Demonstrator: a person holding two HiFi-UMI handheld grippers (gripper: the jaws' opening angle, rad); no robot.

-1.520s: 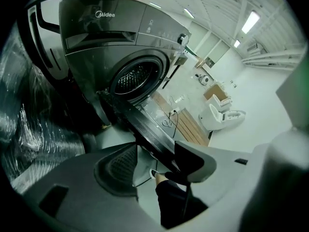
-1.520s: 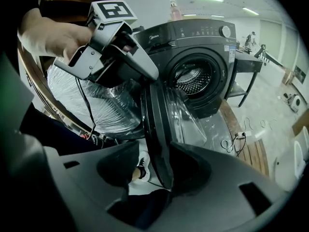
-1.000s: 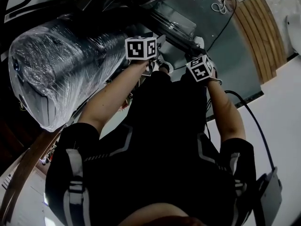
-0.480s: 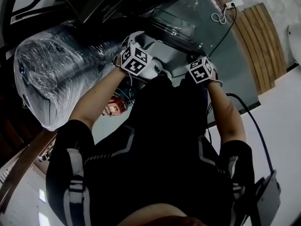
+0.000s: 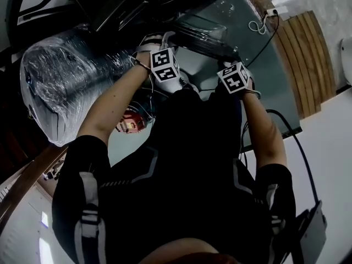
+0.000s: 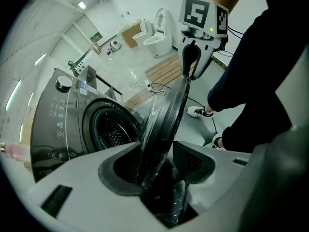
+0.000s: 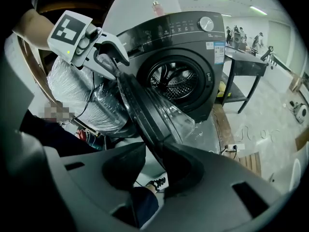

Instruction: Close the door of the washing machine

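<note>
The washing machine (image 7: 193, 42) stands with its drum mouth exposed and the door (image 7: 145, 108) swung well out, edge-on to both gripper views. The closing swing is not yet made, so the step in hand is getting hold of the door. The right gripper (image 7: 154, 163) has just been closing, and its pads appear to pinch the door's rim; the left gripper (image 6: 157, 166), elsewhere on the same rim, has just been closing a little, yet its jaws stand wide, the thick rim and glass bowl between them without being squeezed. Next, I judge, the left should finish its hold or simply bear on the rim; then both push the door round toward the drum mouth until the latch catches, with neither gripper caught between door and front panel.
</note>
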